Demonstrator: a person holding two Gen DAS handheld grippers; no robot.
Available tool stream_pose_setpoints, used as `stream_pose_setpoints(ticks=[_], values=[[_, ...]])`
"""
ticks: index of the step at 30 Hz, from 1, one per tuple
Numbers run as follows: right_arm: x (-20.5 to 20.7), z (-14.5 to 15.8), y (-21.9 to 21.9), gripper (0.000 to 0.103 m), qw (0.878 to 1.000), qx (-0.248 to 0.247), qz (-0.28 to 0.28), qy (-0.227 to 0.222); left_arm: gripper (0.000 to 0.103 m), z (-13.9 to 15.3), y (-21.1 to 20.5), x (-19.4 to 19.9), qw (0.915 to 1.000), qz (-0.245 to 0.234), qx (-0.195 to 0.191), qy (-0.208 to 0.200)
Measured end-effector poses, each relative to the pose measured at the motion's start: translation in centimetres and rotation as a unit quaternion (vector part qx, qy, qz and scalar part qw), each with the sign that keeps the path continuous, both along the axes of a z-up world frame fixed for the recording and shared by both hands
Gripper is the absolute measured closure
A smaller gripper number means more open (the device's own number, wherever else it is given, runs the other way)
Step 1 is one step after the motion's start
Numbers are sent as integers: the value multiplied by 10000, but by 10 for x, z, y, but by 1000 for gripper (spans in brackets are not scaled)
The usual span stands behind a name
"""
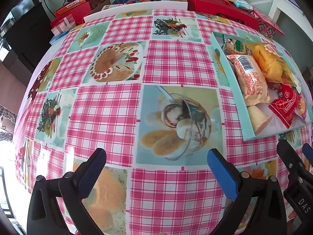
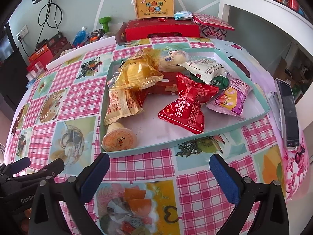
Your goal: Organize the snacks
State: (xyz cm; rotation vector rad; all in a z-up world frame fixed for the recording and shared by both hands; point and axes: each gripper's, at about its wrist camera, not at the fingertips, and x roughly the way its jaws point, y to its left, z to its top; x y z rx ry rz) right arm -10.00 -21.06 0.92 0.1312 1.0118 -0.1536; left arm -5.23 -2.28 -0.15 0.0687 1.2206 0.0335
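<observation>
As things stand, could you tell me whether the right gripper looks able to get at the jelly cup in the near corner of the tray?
Probably yes. The right gripper is open and empty, just short of the tray. The jelly cup lies on its side behind the low near wall with nothing on top, so coming in over the rim looks free.

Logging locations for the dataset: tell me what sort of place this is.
Probably a home living or dining area: a table under a food-print plaid tablecloth, gift boxes stacked along the wall, and a green dumbbell.
</observation>
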Motion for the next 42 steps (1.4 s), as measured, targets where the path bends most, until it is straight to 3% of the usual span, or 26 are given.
stream_pose_setpoints(ticks=[42], values=[[0,-5,-3,0,9999,90,-63,91,1,-2,0,4,9999,-19,-111,53]])
